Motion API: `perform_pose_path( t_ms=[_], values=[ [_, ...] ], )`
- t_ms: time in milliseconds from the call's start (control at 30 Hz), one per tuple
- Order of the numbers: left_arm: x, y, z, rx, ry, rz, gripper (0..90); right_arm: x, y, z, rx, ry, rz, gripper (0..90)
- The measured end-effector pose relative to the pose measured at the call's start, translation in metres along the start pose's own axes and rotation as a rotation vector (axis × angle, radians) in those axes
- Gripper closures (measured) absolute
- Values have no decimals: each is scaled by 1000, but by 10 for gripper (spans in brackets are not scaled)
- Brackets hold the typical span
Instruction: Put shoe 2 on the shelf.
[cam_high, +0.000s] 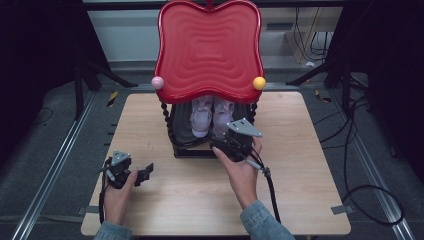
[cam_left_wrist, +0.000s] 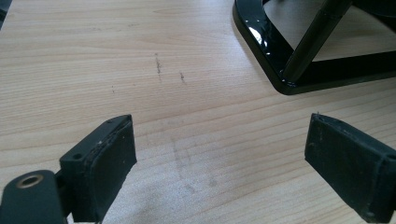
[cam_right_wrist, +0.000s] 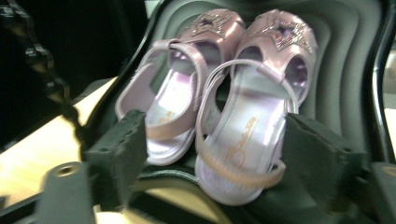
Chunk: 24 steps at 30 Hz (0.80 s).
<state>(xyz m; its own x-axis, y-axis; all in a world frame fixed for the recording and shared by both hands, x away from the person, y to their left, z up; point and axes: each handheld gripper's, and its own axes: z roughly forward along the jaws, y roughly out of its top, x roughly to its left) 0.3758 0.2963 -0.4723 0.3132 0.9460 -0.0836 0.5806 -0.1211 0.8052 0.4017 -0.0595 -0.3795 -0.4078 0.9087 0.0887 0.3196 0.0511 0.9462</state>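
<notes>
A pair of lilac sandals (cam_high: 210, 117) lies side by side on the dark lower shelf (cam_right_wrist: 348, 70) of a small stand. In the right gripper view, the nearer sandal (cam_right_wrist: 252, 121) has its heel between my jaws, with the other sandal (cam_right_wrist: 173, 93) to its left. My right gripper (cam_right_wrist: 212, 135) is open, its pads on either side of that heel strap and not pressing it. From above, the right gripper (cam_high: 229, 140) sits at the shelf's front edge. My left gripper (cam_high: 145, 172) rests low over the table to the stand's left, and this left gripper (cam_left_wrist: 219, 135) is open and empty.
The stand's red wavy top tray (cam_high: 209, 50) overhangs the shelf, carried on black twisted posts (cam_high: 166, 117). A pink ball (cam_high: 157, 82) and a yellow ball (cam_high: 259, 83) sit at its front corners. The stand's black base frame (cam_left_wrist: 266, 51) lies ahead of the left gripper. Bare wooden table (cam_high: 200, 200) surrounds it.
</notes>
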Motion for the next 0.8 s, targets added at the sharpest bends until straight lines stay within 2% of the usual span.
perform_pose_path(
  t_ms=[100,300,667,700,800],
  values=[
    [1,0,-1,-4,2,1,77,0,-6,-15,-18,35,-35,150],
    [2,0,-1,-8,6,2,72,-3,-15,-28,-12,53,-66,107],
    [5,-2,0,-4,8,4,54,-22,-42,-48,75,40,-122,71],
    [5,-2,0,-5,8,1,54,-29,-49,-54,99,34,-135,67],
    [5,-3,1,-6,11,3,52,-36,-55,-58,111,28,-137,68]
  ],
)
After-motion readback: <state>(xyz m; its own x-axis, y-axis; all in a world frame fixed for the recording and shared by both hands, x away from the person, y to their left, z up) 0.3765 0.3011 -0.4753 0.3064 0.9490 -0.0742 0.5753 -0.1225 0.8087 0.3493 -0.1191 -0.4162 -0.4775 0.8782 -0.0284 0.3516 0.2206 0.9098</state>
